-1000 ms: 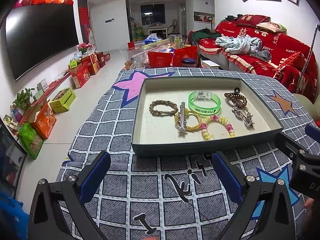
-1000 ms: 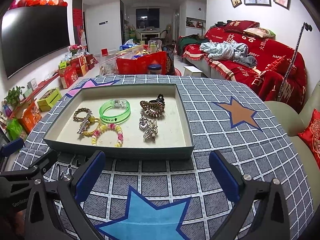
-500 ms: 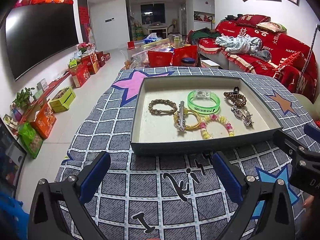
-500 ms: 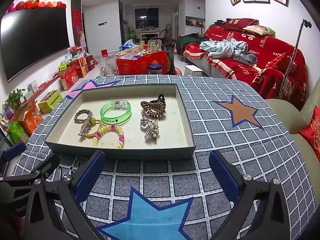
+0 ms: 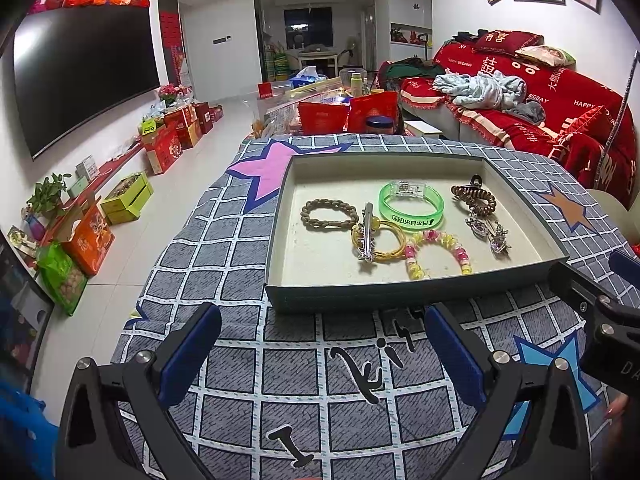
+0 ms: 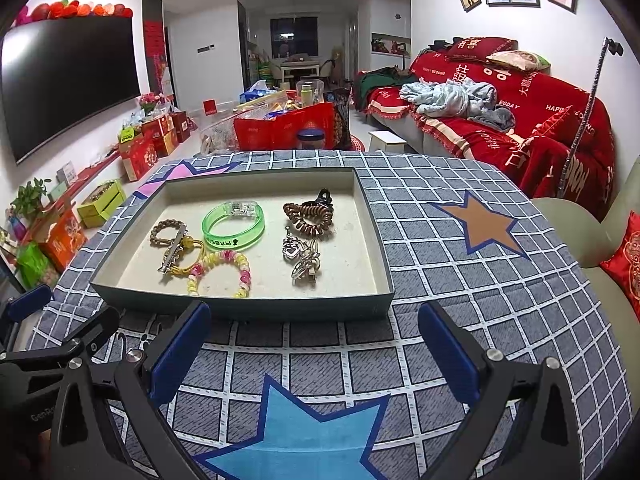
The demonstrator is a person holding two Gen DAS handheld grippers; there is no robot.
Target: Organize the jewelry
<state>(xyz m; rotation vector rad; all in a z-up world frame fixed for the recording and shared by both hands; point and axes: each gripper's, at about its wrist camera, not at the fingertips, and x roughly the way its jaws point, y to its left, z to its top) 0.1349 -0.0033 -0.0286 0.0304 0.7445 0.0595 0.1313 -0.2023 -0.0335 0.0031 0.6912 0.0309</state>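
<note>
We hold both grippers over the grey checked tablecloth with coloured stars (image 6: 460, 280), on the near side of the shallow grey rectangular cardboard tray (image 5: 400, 290); our left gripper (image 5: 320, 350) has its blue-padded fingers spread wide and grips nothing; our right gripper (image 6: 312, 344) is likewise spread wide and empty, near the tray's front wall. All the jewelry lies inside the tray: a brown braided cord bracelet (image 5: 329, 215) towards its left side; a yellow elastic hair loop (image 5: 378, 240) with a silver metal hair clip (image 5: 367, 236) lying across it, near the tray's middle; a translucent green plastic bangle (image 5: 411, 207) behind that; a pink and yellow beaded bracelet (image 5: 436, 254) near the tray's front wall; a brown spiral hair tie (image 5: 474, 198) towards the right wall; silver sparkly hair clips (image 5: 490, 232) just in front of it.
</note>
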